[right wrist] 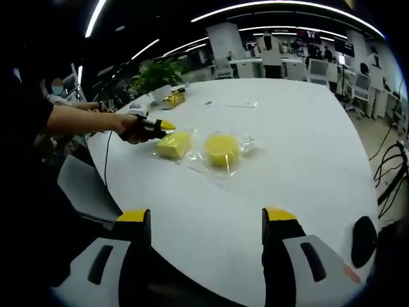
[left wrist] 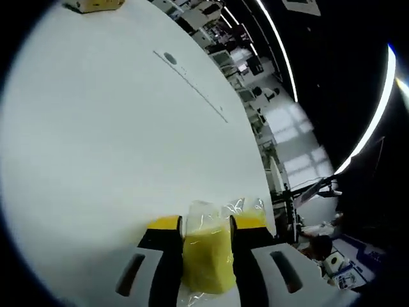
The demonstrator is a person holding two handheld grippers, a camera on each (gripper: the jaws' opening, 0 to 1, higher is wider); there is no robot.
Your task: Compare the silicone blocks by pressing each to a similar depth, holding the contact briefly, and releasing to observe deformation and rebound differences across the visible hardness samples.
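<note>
Two yellow silicone blocks in clear plastic bags lie on the round white table [right wrist: 307,147]. The square block [right wrist: 174,144] sits between the jaws of my left gripper [right wrist: 160,128], which a person's hand holds at the table's left side. In the left gripper view that block [left wrist: 208,256] fills the gap between the black, yellow-tipped jaws of my left gripper [left wrist: 208,224], which press its sides. The rounder block [right wrist: 222,150] lies just to its right, untouched. My right gripper [right wrist: 206,217] hangs open over the near table edge, well short of both blocks.
A small yellow object [right wrist: 172,99] and a potted plant [right wrist: 156,73] stand at the table's far left. A grey chair [right wrist: 83,185] is by the near left edge. A black object [right wrist: 363,240] and cables [right wrist: 390,160] lie off the right edge.
</note>
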